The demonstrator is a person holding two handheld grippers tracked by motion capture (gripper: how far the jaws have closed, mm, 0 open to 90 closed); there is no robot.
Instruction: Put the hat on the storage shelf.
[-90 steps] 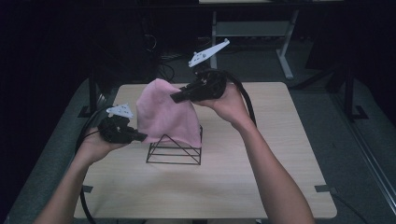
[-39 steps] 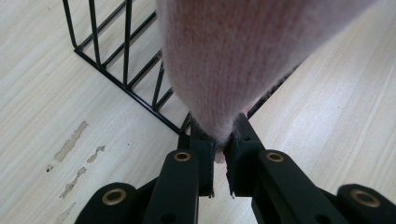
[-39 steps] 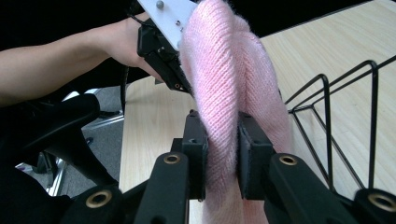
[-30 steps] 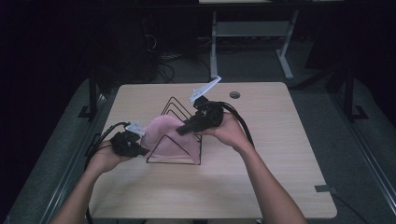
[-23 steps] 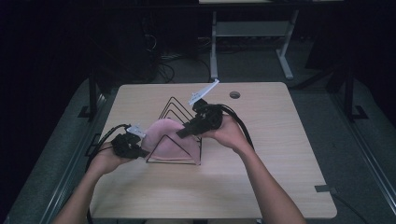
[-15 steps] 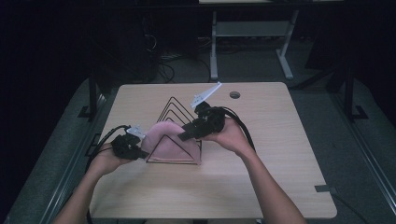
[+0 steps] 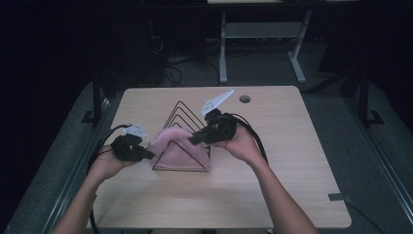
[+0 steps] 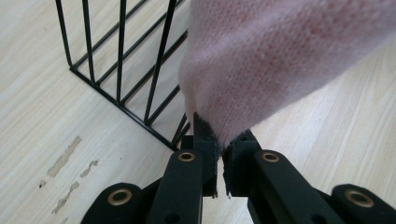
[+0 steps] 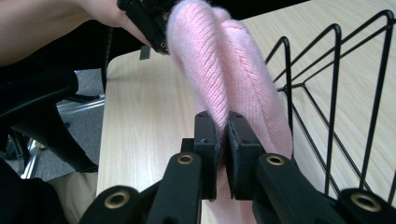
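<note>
A pink knitted cloth hangs low over the near end of a black wire rack of triangular frames in the middle of the table. My left gripper is shut on the cloth's left edge, just above the tabletop, beside the rack's base wires. My right gripper is shut on the cloth's right side, and the cloth is pinched folded between its jaws. In the right gripper view the rack stands to the right and the left gripper shows beyond the cloth.
The light wooden table has a round cable hole near its far edge. Beyond the table a white desk frame stands on grey floor. A black chair stands off the table's left side.
Both grippers have brought the cloth down from high above the rack until it lies low over the rack's near end. Over the last second the right gripper drifted slightly nearer and down.
</note>
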